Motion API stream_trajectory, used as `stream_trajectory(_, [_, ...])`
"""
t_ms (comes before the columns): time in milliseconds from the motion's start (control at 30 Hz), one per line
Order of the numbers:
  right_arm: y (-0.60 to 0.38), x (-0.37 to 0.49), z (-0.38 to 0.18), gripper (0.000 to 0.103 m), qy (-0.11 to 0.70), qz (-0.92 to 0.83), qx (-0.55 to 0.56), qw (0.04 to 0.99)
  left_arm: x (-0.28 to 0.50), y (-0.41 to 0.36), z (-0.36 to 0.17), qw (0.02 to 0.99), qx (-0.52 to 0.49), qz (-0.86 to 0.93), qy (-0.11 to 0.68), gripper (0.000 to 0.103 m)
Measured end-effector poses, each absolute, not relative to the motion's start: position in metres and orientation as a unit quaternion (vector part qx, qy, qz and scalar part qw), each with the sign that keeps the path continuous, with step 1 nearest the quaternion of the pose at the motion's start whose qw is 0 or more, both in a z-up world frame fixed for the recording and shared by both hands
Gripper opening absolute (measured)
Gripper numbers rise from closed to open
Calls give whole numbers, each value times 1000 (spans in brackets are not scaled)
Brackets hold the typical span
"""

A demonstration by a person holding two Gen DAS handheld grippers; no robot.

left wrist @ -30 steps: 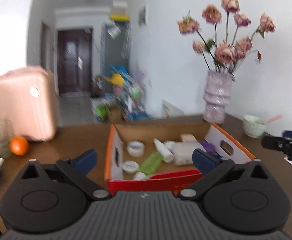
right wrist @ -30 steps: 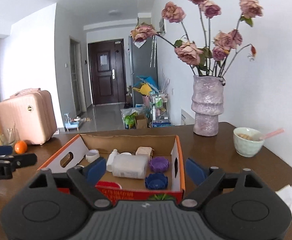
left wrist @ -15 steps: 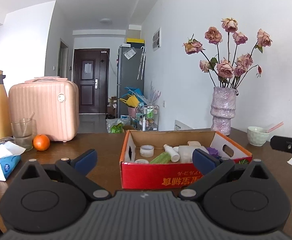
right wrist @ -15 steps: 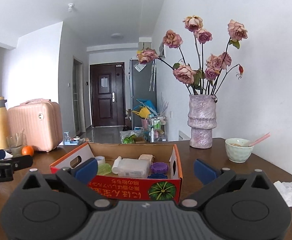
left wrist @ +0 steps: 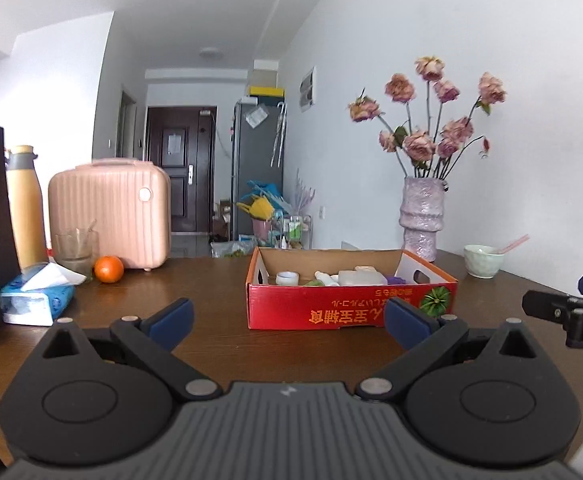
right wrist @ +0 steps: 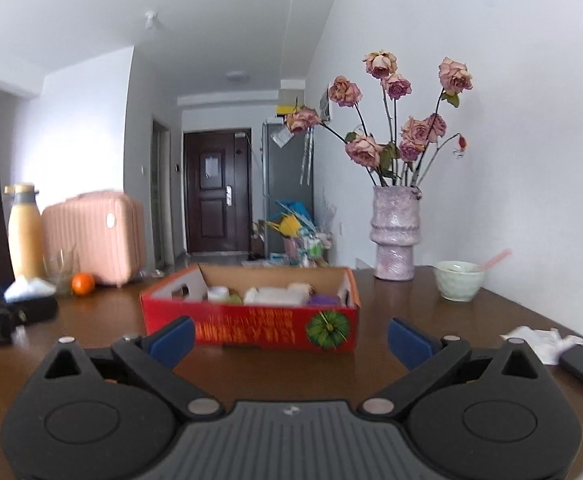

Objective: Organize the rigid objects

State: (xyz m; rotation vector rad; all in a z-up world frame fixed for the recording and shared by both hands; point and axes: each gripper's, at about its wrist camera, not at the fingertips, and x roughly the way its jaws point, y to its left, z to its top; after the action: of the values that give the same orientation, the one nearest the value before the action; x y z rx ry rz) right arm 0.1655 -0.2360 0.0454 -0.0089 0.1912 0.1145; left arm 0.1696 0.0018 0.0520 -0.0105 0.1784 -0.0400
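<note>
Both the left gripper (left wrist: 287,316) and right gripper (right wrist: 291,334) hover empty with jaws wide, and the red cardboard box (left wrist: 351,314) of small bottles and jars sits dead ahead on the brown worktop (left wrist: 211,280), long side facing them, neither obviously nearer.

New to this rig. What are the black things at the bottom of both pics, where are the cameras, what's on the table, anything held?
No robot here: a person carries one hand-held gripper per hand, each with a fisheye camera looking along its two blue-padded fingers. The black shapes are those tools. The left hand-held gripper and the right hand-held gripper are both open and hold nothing. On the brown wooden table stands an open red cardboard box of small bottles and jars. Around it: an orange fruit, a blue tissue pack, a pink ribbed case, a lilac vase of roses and a pale green bowl.
</note>
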Motion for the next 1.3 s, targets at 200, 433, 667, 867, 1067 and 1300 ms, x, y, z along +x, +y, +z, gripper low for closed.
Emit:
stream_trajectory(200, [-236, 100, 41, 103, 101, 66, 4, 993, 105, -3, 50, 997, 6, -17, 69, 103])
stream_trajectory(433, [-216, 26, 23, 103, 122, 60, 7, 991, 32, -5, 25, 996, 17, -10, 82, 103])
stream_trajectory(667, [-196, 10, 14, 103, 112, 65, -5, 992, 14, -8, 20, 996, 6, -14, 92, 103])
stream_trajectory(867, [-195, 10, 18, 103, 106, 70, -4, 992, 10, -6, 25, 997, 12, -14, 79, 103])
stream_trajectory(1067, [-212, 17, 20, 103, 111, 60, 13, 992, 11, -6, 26, 997, 16, -14, 79, 103])
stream_trajectory(1300, [-219, 22, 21, 103, 110, 61, 14, 992, 13, -2, 28, 997, 8, -8, 79, 103])
